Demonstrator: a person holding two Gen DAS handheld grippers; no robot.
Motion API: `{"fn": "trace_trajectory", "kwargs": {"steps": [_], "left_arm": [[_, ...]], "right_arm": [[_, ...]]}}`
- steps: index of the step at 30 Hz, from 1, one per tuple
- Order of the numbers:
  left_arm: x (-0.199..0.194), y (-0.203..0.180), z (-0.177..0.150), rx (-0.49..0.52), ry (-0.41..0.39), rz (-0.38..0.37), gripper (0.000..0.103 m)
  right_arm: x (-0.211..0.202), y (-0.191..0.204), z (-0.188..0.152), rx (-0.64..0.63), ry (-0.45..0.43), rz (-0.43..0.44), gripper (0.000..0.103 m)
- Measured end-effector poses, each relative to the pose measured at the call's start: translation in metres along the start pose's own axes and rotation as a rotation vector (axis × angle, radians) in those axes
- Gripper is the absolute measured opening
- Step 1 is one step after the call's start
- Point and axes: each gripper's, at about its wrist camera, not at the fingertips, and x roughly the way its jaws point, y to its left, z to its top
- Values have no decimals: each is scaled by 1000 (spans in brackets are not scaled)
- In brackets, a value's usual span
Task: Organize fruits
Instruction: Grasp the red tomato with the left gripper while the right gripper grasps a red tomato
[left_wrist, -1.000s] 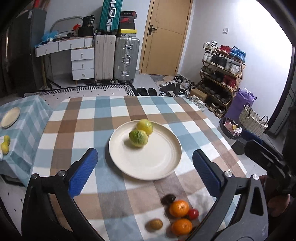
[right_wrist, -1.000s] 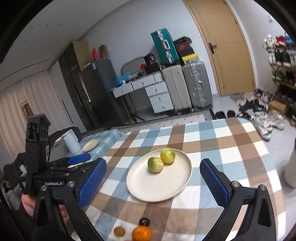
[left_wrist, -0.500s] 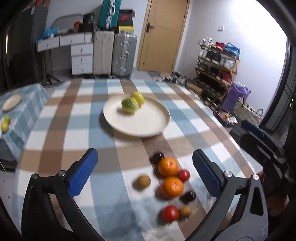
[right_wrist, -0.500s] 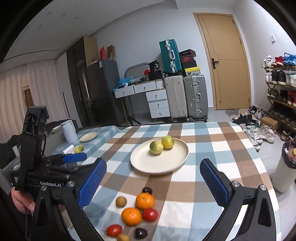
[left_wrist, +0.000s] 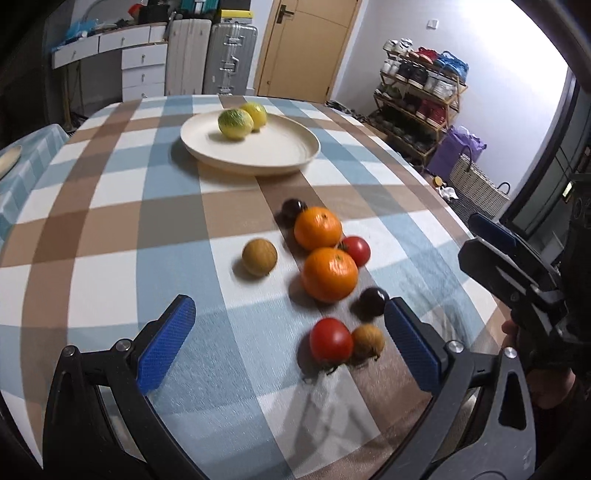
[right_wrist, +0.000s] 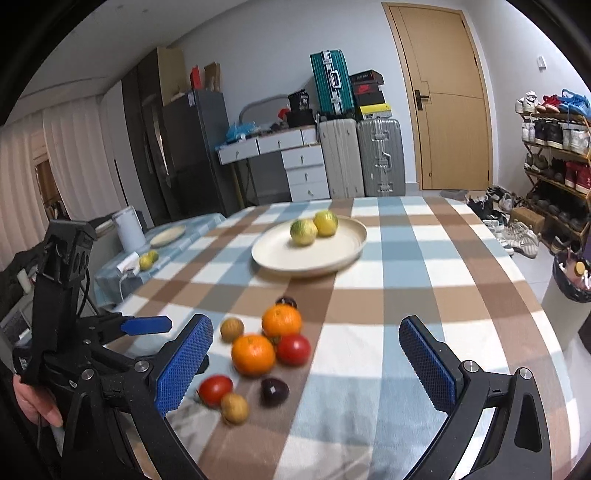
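A cream plate sits far on the checked table and holds two yellow-green citrus fruits. Nearer lies a cluster of loose fruit: two oranges, two red tomatoes, dark plums and small brown fruits. My left gripper is open and empty just before the cluster; it also shows in the right wrist view. My right gripper is open and empty over the cluster's near side; it also shows in the left wrist view.
A side table at the left holds a small plate, a white jug and yellow fruit. Suitcases, drawers and a door stand behind. A shoe rack and baskets stand beyond the table's right edge.
Both grippers have pulled back and dropped lower over the table. The plate now sits farther off and the loose fruit cluster is close in front. Both stay open.
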Motion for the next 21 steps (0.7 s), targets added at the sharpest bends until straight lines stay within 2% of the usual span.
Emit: {"fn": "trace_trajectory", "kwargs": {"steps": [4, 7, 12, 14, 16, 19, 20, 21], "left_arm": [[5, 2, -5, -5, 21, -34, 99], [8, 2, -8, -8, 36, -58, 91], [17, 1, -11, -10, 80, -111, 64], [19, 2, -12, -22, 91, -141, 61], [20, 2, -12, -24, 94, -151, 53], [20, 2, -11, -26, 98, -188, 36], [20, 3, -10, -29, 100, -201, 26], [21, 3, -10, -29, 106, -202, 24]], "right_arm": [[-1, -1, -8, -2, 11, -3, 103], [-1, -2, -11, 2, 20, -8, 103], [0, -3, -13, 8, 26, -5, 103], [1, -2, -13, 7, 27, -6, 103], [1, -2, -14, 8, 26, -4, 103], [2, -2, -14, 10, 31, -3, 103], [3, -1, -14, 9, 32, -2, 103], [3, -1, -15, 7, 34, -2, 103]]}}
